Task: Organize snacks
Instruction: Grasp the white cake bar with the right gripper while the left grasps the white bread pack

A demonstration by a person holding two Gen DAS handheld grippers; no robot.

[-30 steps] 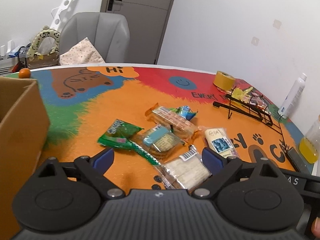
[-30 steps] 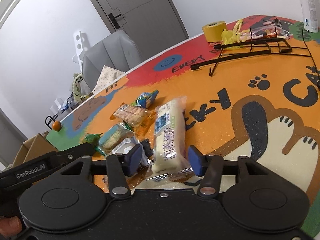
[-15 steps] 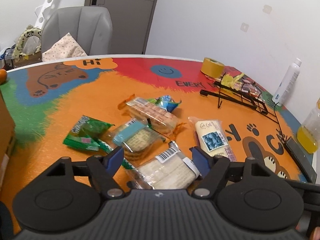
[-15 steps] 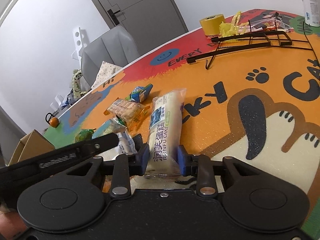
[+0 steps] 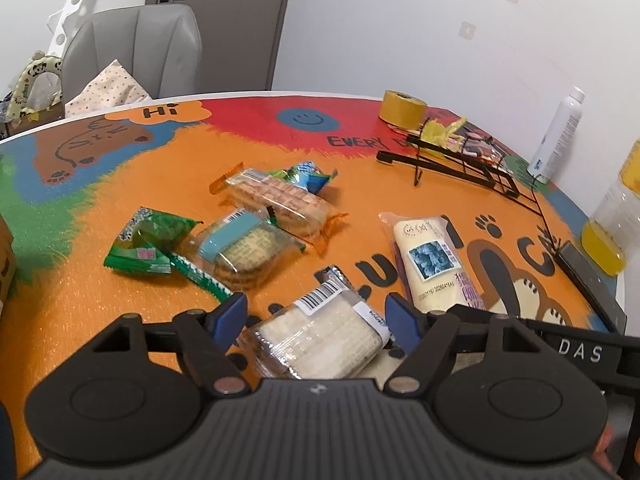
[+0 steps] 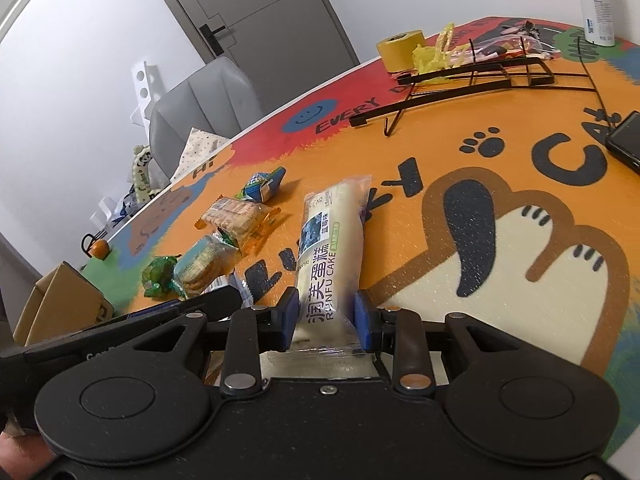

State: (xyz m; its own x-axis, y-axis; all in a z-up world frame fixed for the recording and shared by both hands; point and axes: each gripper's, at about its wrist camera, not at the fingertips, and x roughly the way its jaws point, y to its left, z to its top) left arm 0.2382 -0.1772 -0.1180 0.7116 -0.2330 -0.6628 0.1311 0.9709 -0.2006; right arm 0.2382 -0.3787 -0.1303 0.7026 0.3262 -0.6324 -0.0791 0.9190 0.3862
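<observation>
The right gripper [image 6: 327,312] has its blue jaws pressed against both sides of the near end of the long cream-coloured cake bar in a clear wrapper printed "RUNFU CAKE" [image 6: 330,248]; the rest of the bar appears to lie flat on the brightly printed orange counter [image 6: 500,216], pointing away from the camera. Because the grip sits at one end only, the far end will likely droop once lifted, and the slick film could slide out between the jaws or the soft cake could be squashed if squeezed harder. The left gripper [image 5: 316,316] has its jaws spread wide, one on each side of the square pale wafer pack in clear film with a barcode label [image 5: 320,336], with a visible gap on both sides, so nothing is held there yet. That pack lies just beside the round biscuits in clear wrap with a light blue label [image 5: 240,248] and the green foil snack packet [image 5: 150,246]; closing off-centre could pinch only loose film, or nudge the neighbours out of place. The two grippers work close together, so a knock between them is possible. The black wire rack [image 6: 480,80] that seems to be the destination stands well apart, with a dark phone-like slab [image 6: 626,138] lying near the likely path of carry.
</observation>
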